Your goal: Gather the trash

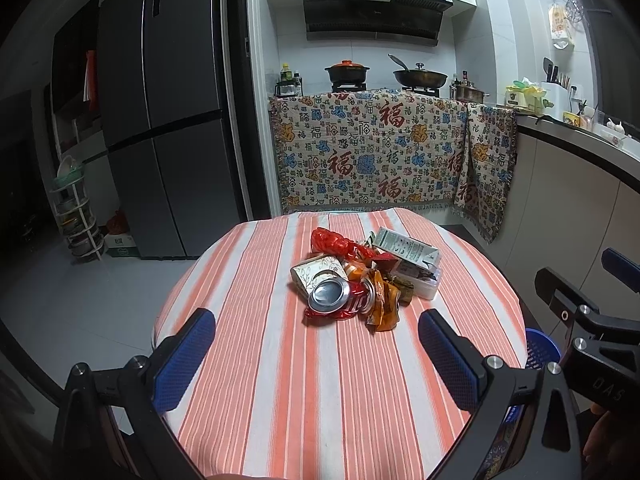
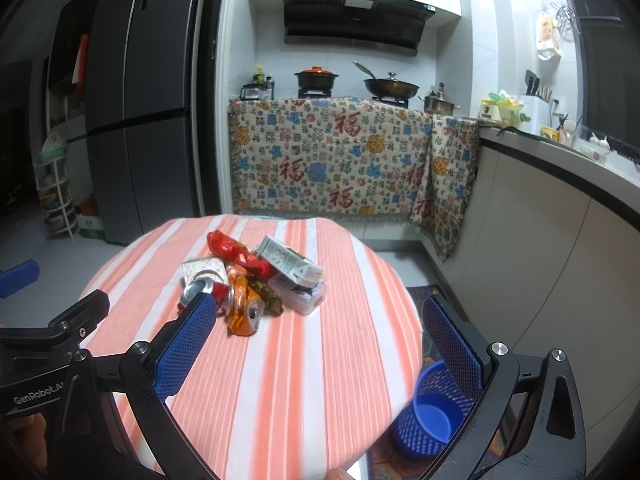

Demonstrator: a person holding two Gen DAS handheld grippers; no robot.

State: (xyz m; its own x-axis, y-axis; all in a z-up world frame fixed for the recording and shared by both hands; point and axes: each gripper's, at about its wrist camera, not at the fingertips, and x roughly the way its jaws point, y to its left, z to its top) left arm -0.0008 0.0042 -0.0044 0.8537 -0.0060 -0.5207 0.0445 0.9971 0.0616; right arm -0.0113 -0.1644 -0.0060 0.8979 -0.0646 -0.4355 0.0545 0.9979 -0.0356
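Starting the collection well means picking one loose piece off the near edge of the trash pile [image 1: 360, 276], which sits in a heap at the middle of the round striped bench [image 1: 280, 380]. Both tools hang above the near side of the bench, each spread wide and holding nothing: the left tool [image 1: 316, 356] faces the pile head-on, while the right tool [image 2: 326, 344] sits to the right with the blue mesh bin [image 2: 430, 412] on the floor below it, just off the bench's right edge. The crushed red can [image 1: 340, 300] and the crumpled orange can [image 2: 244, 314] lie nearest and look like the easiest first grips. I would close across a can's flattened body, lift clear so the wrappers and the green carton [image 1: 404, 250] behind are not dragged, then carry it right and release over the bin.
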